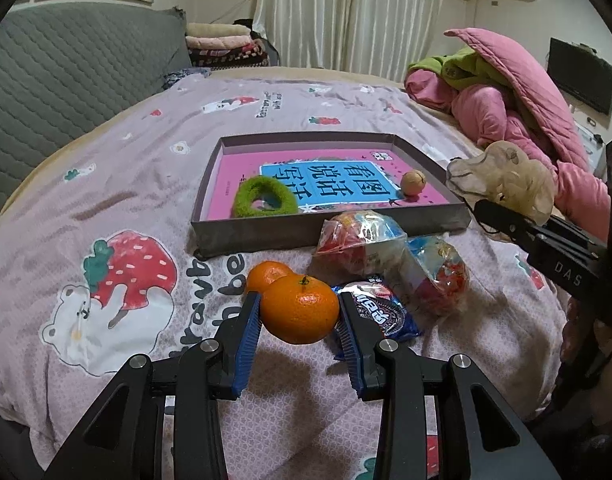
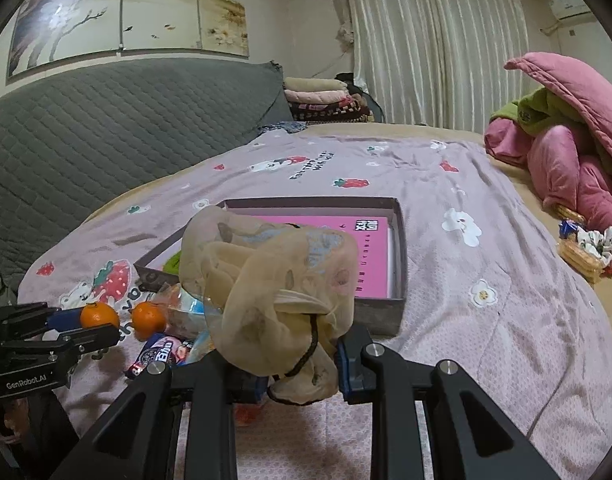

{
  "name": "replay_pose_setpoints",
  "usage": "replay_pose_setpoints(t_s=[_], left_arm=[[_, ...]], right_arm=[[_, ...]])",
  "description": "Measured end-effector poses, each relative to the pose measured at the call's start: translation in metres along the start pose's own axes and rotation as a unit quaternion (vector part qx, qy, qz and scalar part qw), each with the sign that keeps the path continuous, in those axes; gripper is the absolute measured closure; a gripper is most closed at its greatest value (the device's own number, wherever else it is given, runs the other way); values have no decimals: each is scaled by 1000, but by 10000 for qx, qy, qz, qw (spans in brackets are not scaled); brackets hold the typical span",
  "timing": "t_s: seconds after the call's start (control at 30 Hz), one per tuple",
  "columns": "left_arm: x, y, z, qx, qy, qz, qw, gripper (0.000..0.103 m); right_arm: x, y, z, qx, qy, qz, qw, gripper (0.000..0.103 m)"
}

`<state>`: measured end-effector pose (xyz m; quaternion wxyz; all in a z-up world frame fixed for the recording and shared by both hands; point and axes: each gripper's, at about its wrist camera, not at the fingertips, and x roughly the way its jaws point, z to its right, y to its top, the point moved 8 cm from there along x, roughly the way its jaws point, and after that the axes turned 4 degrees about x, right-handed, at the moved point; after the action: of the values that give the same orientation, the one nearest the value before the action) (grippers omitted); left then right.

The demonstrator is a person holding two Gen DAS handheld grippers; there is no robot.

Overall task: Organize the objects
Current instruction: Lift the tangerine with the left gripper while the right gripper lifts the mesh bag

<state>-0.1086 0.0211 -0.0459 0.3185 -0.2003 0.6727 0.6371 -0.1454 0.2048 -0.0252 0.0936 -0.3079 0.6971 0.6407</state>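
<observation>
We hold one orange (image 1: pixel 300 308) between the blue pads of our left gripper (image 1: pixel 300 314), its jaws partly closed and pressed on the fruit's sides, above the bed (image 1: pixel 106 168). A second orange (image 1: pixel 266 274) lies just behind it on the bedspread. Two wrapped snack bags (image 1: pixel 361 240) and one cookie pack (image 1: pixel 381 312) lie between the oranges and the box (image 1: pixel 329 232), near its front wall. Inside the box we count one pink book (image 1: pixel 242 168), one green hair tie (image 1: pixel 264 200) and one walnut (image 1: pixel 413 182). Our right gripper (image 2: pixel 302 364) has its jaws clamped shut on a beige scrunchie (image 2: pixel 266 280), which blocks much of the box in the right wrist view. Pink bedding (image 1: pixel 505 112) is heaped well beyond.
</observation>
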Motion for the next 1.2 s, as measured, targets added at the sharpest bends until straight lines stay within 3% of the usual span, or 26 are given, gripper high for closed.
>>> replay_pose_setpoints(t_s=[0.47,1.2], left_arm=[[-4,17,5,-38,-45,117,9999,64],[22,42,15,20,-265,168,9995,64]], right_arm=[[-7,3,-19,-446,17,148,9989,77],[0,9,-32,-601,92,207,9979,77]])
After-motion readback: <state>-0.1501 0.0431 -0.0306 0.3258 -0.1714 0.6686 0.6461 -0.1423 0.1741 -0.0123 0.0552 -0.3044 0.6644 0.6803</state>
